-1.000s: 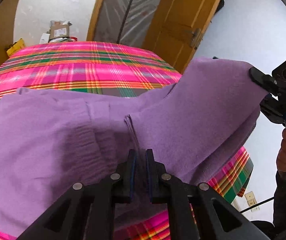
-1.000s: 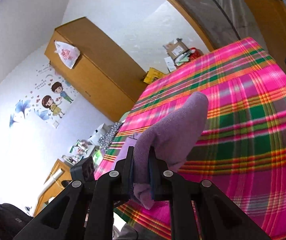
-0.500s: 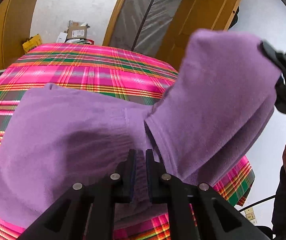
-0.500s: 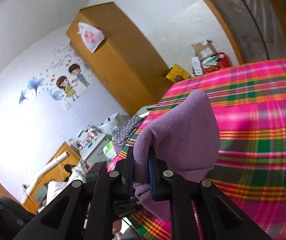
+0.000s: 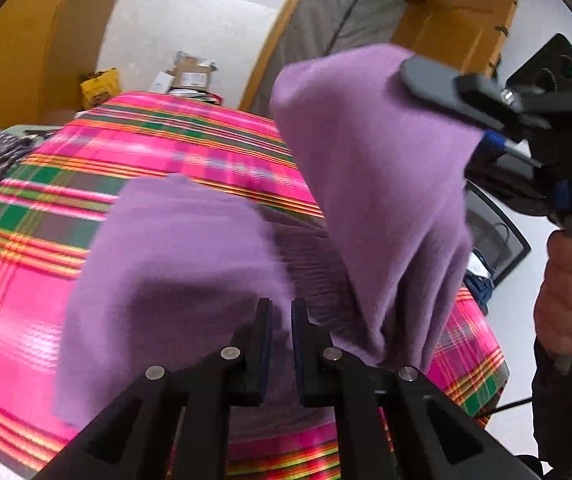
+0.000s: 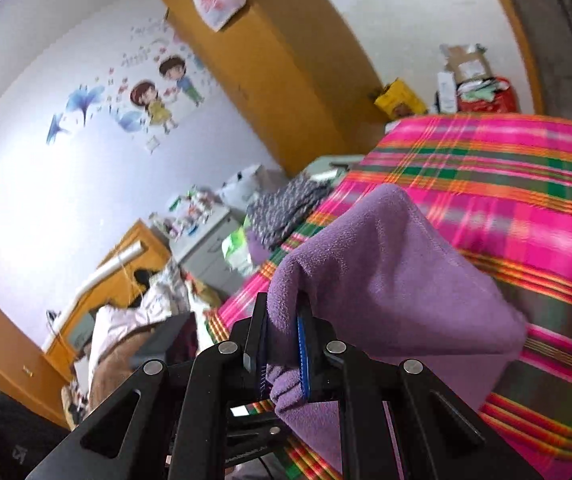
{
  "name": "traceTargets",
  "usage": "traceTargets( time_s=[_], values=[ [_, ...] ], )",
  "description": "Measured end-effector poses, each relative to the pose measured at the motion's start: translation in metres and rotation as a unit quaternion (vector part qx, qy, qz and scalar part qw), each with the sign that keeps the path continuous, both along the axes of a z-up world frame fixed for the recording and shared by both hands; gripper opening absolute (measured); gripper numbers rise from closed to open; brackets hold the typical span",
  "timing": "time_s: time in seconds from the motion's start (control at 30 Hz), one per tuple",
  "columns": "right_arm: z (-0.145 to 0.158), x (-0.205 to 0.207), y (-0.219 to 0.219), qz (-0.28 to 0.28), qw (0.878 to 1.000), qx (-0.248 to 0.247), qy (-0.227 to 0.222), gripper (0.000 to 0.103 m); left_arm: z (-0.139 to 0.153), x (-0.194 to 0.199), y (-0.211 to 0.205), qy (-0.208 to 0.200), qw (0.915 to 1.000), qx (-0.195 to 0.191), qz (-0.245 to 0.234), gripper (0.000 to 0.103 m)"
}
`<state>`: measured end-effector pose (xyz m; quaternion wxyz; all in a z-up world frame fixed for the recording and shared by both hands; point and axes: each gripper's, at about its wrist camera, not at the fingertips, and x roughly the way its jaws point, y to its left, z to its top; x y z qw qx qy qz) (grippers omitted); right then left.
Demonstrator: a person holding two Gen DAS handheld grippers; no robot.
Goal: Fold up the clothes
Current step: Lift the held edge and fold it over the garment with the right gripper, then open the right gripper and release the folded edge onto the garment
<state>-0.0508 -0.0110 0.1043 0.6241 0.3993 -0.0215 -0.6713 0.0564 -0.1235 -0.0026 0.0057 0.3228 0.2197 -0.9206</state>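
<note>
Gripping a purple sweater, both tongs are clamped on fabric. The left tongs pinch its near edge low over the plaid bed, where most of the sweater lies spread. The right tongs, seen from the left wrist raised at upper right, hold a corner lifted well above the bed, so cloth hangs down in a steep fold. A hand grips that tool's handle, fingers wrapped round it.
</note>
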Motion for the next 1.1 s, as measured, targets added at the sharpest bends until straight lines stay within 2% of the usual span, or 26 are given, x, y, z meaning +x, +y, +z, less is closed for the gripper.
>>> traceTargets(
  time_s=[0.2, 0.3, 0.37, 0.4, 0.47, 0.63, 0.77, 0.8, 1.1],
  values=[
    [-0.032, 0.011, -0.059, 0.046, 0.997, 0.053, -0.009, 0.017, -0.011, 0.027, -0.036, -0.011, 0.9982, 0.011, 0.058, 0.009],
    [-0.054, 0.014, -0.077, 0.07, 0.994, 0.081, -0.028, 0.027, -0.014, 0.037, -0.053, -0.015, 0.9963, 0.015, 0.084, 0.009],
    [-0.059, 0.018, -0.081, 0.076, 0.993, 0.082, -0.035, 0.039, -0.015, 0.043, -0.063, -0.012, 0.9952, 0.02, 0.095, 0.009],
    [-0.06, 0.02, -0.08, 0.078, 0.993, 0.079, -0.035, 0.039, -0.015, 0.046, -0.068, -0.01, 0.9946, 0.023, 0.1, 0.009],
    [-0.055, 0.022, -0.073, 0.08, 0.994, 0.065, -0.035, 0.039, -0.014, 0.052, -0.076, -0.003, 0.9935, 0.03, 0.109, 0.009],
    [-0.043, 0.013, -0.035, 0.043, 0.998, 0.039, -0.019, 0.039, -0.01, 0.062, -0.085, 0.031, 0.9907, 0.087, 0.099, 0.01],
    [-0.051, 0.005, -0.002, 0.002, 0.999, 0.048, -0.01, 0.039, -0.005, 0.054, -0.078, 0.049, 0.9899, 0.11, 0.074, 0.033],
    [-0.055, 0.005, 0.005, -0.003, 0.999, 0.049, -0.012, 0.039, -0.004, 0.051, -0.075, 0.052, 0.9899, 0.113, 0.067, 0.034],
    [-0.079, 0.011, 0.057, -0.034, 0.997, 0.063, -0.01, 0.039, -0.028, 0.034, -0.067, -0.004, 0.9878, 0.145, 0.056, 0.034]
  ],
)
